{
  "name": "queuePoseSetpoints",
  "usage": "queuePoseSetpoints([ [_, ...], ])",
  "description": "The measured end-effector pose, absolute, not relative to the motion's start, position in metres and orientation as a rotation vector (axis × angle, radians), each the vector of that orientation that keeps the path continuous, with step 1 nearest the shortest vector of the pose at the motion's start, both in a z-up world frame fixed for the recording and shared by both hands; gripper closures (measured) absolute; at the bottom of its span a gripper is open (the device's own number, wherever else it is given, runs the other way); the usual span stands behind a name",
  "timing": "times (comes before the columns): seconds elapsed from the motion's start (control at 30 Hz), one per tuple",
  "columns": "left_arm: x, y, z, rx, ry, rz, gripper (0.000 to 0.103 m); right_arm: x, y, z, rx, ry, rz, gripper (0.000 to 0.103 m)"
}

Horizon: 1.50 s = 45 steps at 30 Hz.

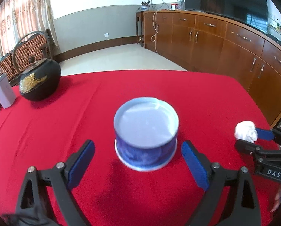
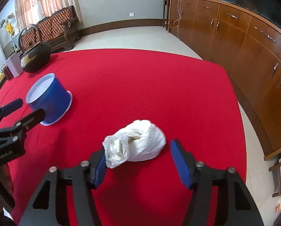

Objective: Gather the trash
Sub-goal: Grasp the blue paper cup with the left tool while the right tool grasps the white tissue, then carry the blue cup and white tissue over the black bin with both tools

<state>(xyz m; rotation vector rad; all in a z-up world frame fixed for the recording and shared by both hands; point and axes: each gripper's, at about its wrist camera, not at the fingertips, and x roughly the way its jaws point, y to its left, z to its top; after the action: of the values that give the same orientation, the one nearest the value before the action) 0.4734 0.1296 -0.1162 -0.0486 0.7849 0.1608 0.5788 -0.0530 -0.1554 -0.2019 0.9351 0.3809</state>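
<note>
My left gripper [image 1: 138,162] stands open around the blue bowl [image 1: 146,131] at frame centre. My right gripper [image 2: 138,162] stands open astride the crumpled white plastic bag [image 2: 136,143], low on the red tablecloth [image 2: 140,84].

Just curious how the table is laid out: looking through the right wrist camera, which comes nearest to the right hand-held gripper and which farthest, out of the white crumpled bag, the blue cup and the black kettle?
1. White crumpled bag, between the right hand-held gripper fingers.
2. Blue cup, left, mid-table.
3. Black kettle, far left corner.

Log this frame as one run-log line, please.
left gripper: open, framing blue bowl | right gripper: open around white crumpled trash | trash on red tablecloth, not lifted
</note>
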Motion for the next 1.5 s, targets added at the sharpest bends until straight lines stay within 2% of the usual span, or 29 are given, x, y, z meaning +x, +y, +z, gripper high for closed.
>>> queuePoseSetpoints([
  [0.23, 0.496, 0.128, -0.120, -0.078, 0.819, 0.153, 0.009, 0.588, -0.055, -0.155, -0.195, 0.931, 0.380, 0.049],
  [0.27, 0.499, 0.127, -0.121, -0.070, 0.834, 0.153, 0.014, 0.588, -0.057, -0.154, -0.196, 0.928, 0.380, 0.050],
  [0.3, 0.500, 0.126, -0.123, -0.066, 0.849, 0.143, 0.025, 0.587, -0.058, -0.153, -0.195, 0.922, 0.379, 0.051],
  [0.7, 0.404, 0.082, -0.083, 0.000, 0.712, 0.055, 0.025, 0.537, -0.083, -0.127, -0.185, 0.858, 0.380, 0.052],
  [1.2, 0.306, 0.013, -0.034, 0.042, 0.620, -0.043, 0.025, 0.382, -0.173, -0.066, -0.139, 0.731, 0.312, 0.052],
  [1.5, 0.264, -0.017, -0.023, 0.058, 0.588, -0.112, 0.025, 0.312, -0.231, -0.054, -0.106, 0.714, 0.246, 0.052],
])
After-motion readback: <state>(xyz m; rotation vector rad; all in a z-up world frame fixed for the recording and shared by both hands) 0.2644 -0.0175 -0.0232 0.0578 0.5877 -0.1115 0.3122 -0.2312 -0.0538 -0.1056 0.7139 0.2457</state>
